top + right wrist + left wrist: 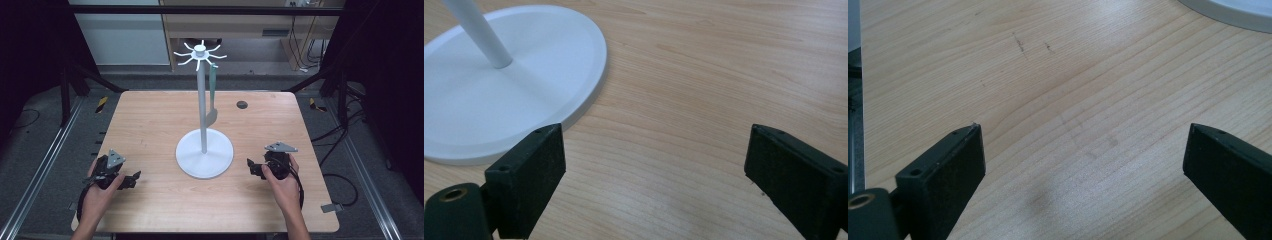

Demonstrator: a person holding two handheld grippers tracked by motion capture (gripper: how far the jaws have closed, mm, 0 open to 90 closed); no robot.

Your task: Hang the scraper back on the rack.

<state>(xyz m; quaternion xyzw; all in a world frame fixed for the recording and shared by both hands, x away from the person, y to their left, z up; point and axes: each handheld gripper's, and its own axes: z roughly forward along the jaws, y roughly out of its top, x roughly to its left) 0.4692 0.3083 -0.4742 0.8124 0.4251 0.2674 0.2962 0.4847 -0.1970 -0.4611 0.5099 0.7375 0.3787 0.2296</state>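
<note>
While both of my hands rest low on the near half of the wooden worktop (150, 120), the white stand (203, 150) rises between them from a round flat base, its thin pole topped by a ring of short radiating hooks; a grey-green strip (213, 90), perhaps a strap or a long-handled utensil, hangs from one hook on the far right side of the pole and dangles well above the base, free to swing, which I judge is why it hangs straight down; my left tool (134, 179) lies near the worktop's front left, pointing inward toward the stand, jaws spread wide with nothing between them, and in the left gripper view (1083, 165) I see bare wood grain in the gap and an edge of the white base at the top right corner; my right tool (251, 166) sits just beside the base on its right, likewise aimed inward, jaws wide apart and empty, and in the right gripper view (654, 165) the base and the foot of the pole lie close ahead to the left; I judge both tools are parked level and open on either side so either one can rise toward the hanging strip; a small dark round plug (242, 104) sits in the worktop beyond the stand.
</note>
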